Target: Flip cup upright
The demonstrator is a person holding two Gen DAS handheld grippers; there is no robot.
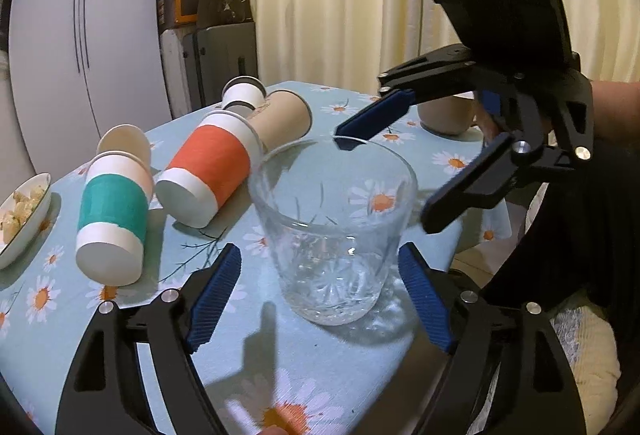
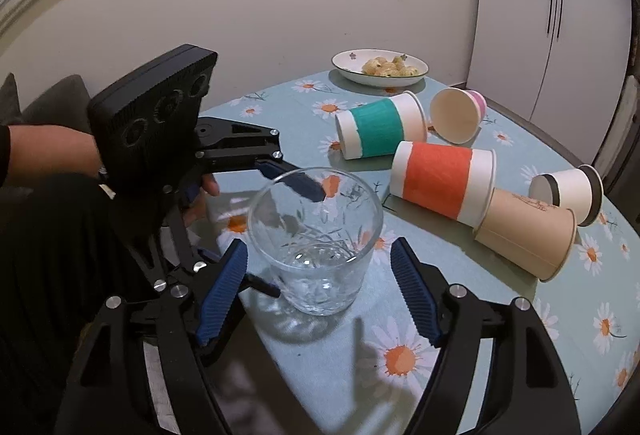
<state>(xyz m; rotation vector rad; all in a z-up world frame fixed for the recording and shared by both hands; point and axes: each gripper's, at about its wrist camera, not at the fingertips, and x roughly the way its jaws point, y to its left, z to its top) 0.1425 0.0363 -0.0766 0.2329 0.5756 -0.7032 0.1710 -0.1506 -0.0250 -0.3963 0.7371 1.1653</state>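
Observation:
A clear glass cup (image 1: 332, 231) stands upright on the daisy tablecloth (image 1: 248, 355), mouth up; it also shows in the right wrist view (image 2: 316, 239). My left gripper (image 1: 320, 295) is open, its blue pads on either side of the glass, not touching it. My right gripper (image 2: 320, 291) is open too, straddling the glass from the opposite side. Each gripper shows in the other's view: the right one (image 1: 384, 183) at the far rim, the left one (image 2: 296, 235) with one finger (image 2: 296, 183) over the rim.
Several paper cups lie on their sides: a teal-banded one (image 1: 112, 219), an orange-banded one (image 1: 212, 171), a tan one (image 1: 280, 115), a small white one (image 1: 242, 93) and a pink one (image 2: 460, 113). A bowl of food (image 1: 22, 215) sits at the table's left edge. Another cup (image 1: 446, 115) stands far right.

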